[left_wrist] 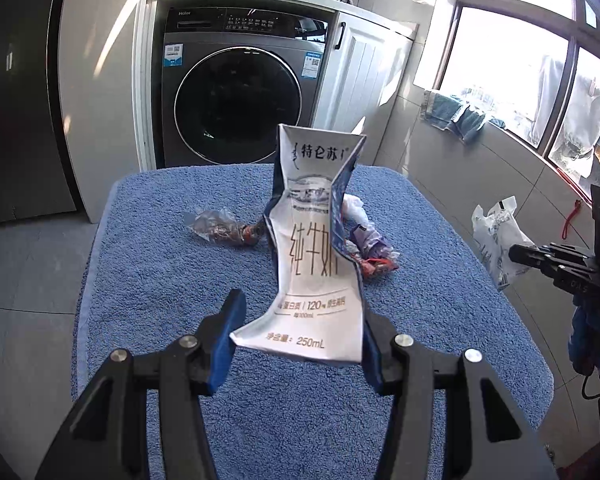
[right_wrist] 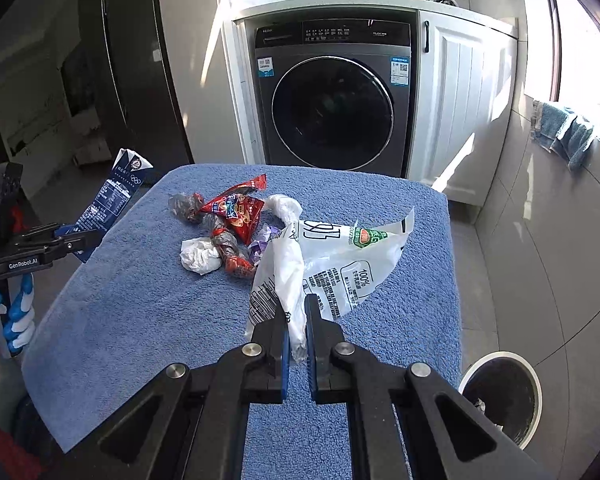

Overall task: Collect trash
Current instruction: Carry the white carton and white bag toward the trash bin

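Above the blue terry-towel-covered table (left_wrist: 148, 280), the left gripper (left_wrist: 298, 344) clamps, half-open, a crushed white-and-blue milk carton (left_wrist: 312, 240), the right gripper (right_wrist: 297, 336) pinches shut a printed white plastic bag (right_wrist: 340, 264); both loads should travel level toward the round black-lined bin (right_wrist: 500, 396).

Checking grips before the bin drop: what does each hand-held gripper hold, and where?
Left hand-held gripper clamps the crushed milk carton at its bottom end. Right hand-held gripper pinches the white plastic bag by a bunched edge.
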A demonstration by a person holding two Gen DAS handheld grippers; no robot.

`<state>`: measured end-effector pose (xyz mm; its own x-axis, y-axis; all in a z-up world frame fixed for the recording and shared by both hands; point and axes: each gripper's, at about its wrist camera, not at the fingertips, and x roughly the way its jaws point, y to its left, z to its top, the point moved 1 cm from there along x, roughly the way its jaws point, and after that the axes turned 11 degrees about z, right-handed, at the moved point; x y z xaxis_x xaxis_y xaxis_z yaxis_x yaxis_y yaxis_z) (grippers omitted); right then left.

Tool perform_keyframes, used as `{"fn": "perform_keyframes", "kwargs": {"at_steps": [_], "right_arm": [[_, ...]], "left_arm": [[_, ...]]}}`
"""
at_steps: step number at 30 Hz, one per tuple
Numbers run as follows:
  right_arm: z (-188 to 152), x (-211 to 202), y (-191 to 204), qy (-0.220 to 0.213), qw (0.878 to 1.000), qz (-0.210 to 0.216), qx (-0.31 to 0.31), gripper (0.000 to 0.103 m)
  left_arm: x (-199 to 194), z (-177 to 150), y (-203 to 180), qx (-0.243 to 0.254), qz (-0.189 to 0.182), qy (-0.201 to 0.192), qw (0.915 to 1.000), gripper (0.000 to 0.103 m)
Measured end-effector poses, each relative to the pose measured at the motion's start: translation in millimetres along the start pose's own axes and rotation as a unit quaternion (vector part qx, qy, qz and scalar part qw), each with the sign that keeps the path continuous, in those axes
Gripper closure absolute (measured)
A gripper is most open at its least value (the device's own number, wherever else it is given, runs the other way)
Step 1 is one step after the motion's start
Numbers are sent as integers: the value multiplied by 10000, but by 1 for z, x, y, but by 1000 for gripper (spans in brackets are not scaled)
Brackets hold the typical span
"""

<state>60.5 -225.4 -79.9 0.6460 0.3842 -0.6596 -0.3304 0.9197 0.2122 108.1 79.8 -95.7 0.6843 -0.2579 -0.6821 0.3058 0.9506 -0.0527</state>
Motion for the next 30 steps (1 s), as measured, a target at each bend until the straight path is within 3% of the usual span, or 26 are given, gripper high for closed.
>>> {"fn": "perform_keyframes", "kwargs": {"at_steps": [10, 19, 25, 30], "right_arm": [[-38, -60, 19, -366, 9992, -164, 37, 96], [-47, -112, 8, -861, 9961, -170, -6, 96], [-62, -139, -26, -1033, 9942, -276, 150, 96], [-82, -151, -77, -1044, 9918, -491, 555, 96]], "left_arm": [[-34, -14, -50, 80, -424, -187, 9989, 54], [-54, 6, -111, 387, -566, -348, 9970, 54], [-45, 18, -173, 804, -703, -213, 9940, 53], [-21, 29, -231, 1260, -865, 41, 9882, 53]]}}
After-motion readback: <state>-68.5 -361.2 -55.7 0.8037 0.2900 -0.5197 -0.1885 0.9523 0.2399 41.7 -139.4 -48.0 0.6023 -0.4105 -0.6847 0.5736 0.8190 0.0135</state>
